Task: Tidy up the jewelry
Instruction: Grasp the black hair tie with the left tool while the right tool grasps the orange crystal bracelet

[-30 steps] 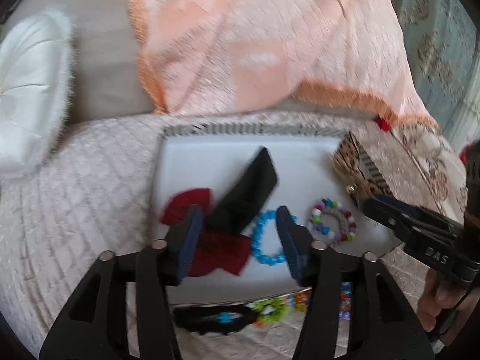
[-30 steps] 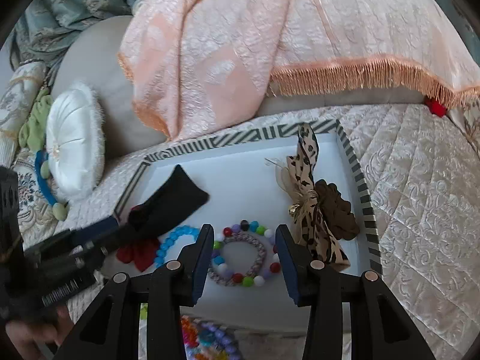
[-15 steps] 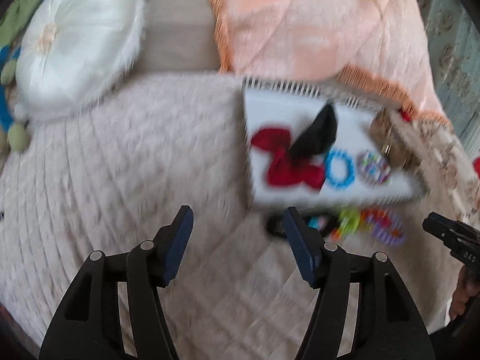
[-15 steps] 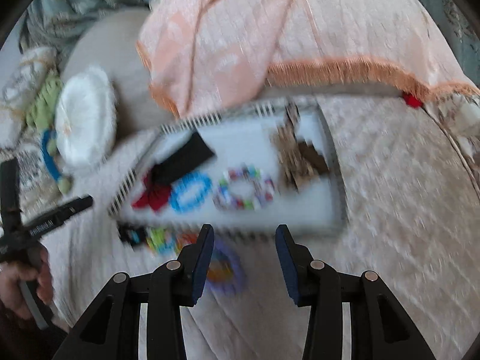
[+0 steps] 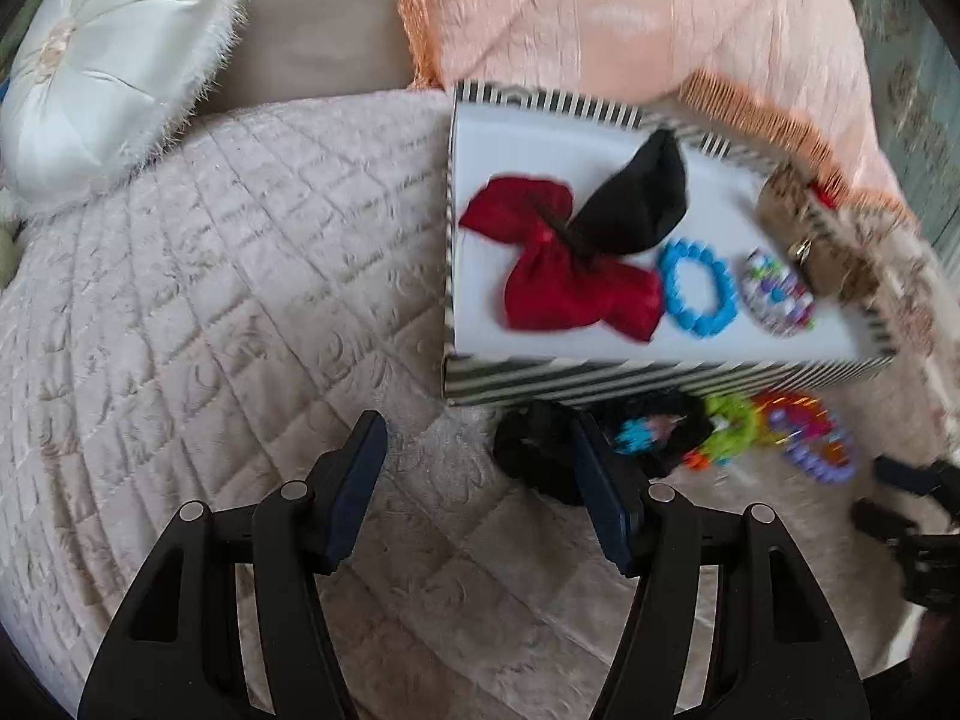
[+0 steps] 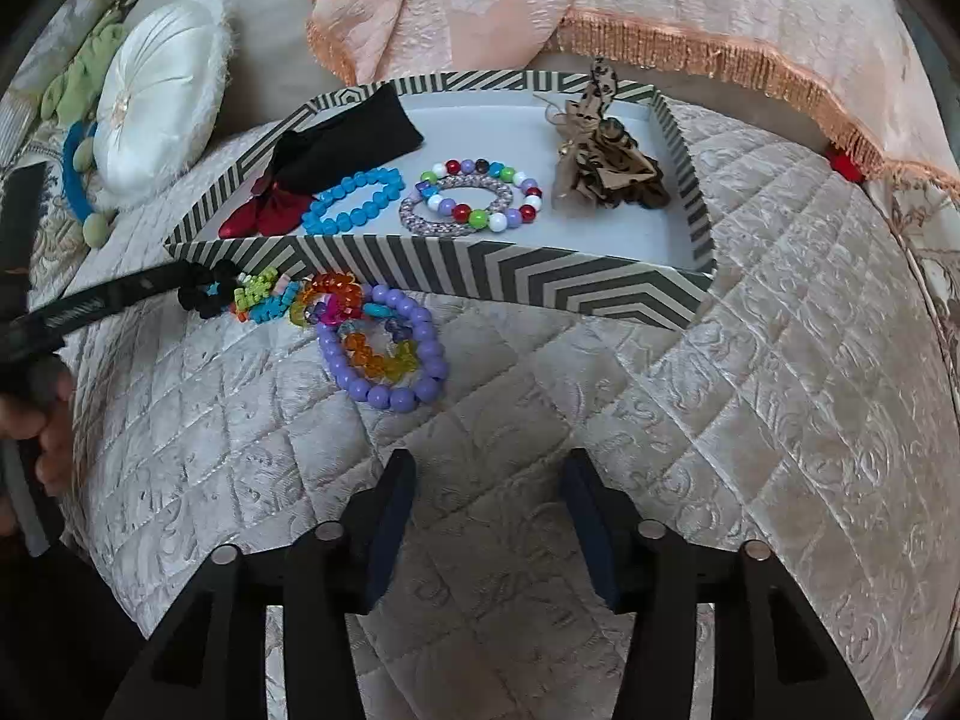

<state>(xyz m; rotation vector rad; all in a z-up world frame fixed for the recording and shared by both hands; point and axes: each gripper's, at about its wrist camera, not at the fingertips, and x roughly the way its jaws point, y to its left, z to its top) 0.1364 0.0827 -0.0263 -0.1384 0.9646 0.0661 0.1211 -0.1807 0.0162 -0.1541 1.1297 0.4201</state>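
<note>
A striped tray (image 6: 540,276) on the quilt holds a red bow (image 5: 570,282), a black bow (image 5: 630,204), a blue bracelet (image 6: 354,204), a multicoloured bracelet (image 6: 480,195) and a leopard bow (image 6: 600,162). Loose in front of it lie a black scrunchie (image 5: 534,450), green and bright beaded pieces (image 6: 264,294), an orange bracelet (image 6: 372,363) and a purple bracelet (image 6: 429,336). My left gripper (image 5: 474,438) is open, its right finger overlapping the scrunchie. My right gripper (image 6: 489,480) hangs short of the purple bracelet, jaws opening with only quilt between them.
A white round cushion (image 5: 102,60) lies at the far left, with a peach fringed blanket (image 5: 600,12) behind the tray. The quilted cover (image 6: 750,390) stretches bare to the right of the pile. A hand (image 6: 48,438) grips the left tool's handle.
Both grippers have drawn back from over the tray and sunk toward the quilt in front of it. The loose pile now lies ahead of them. The right jaws stand wider.
</note>
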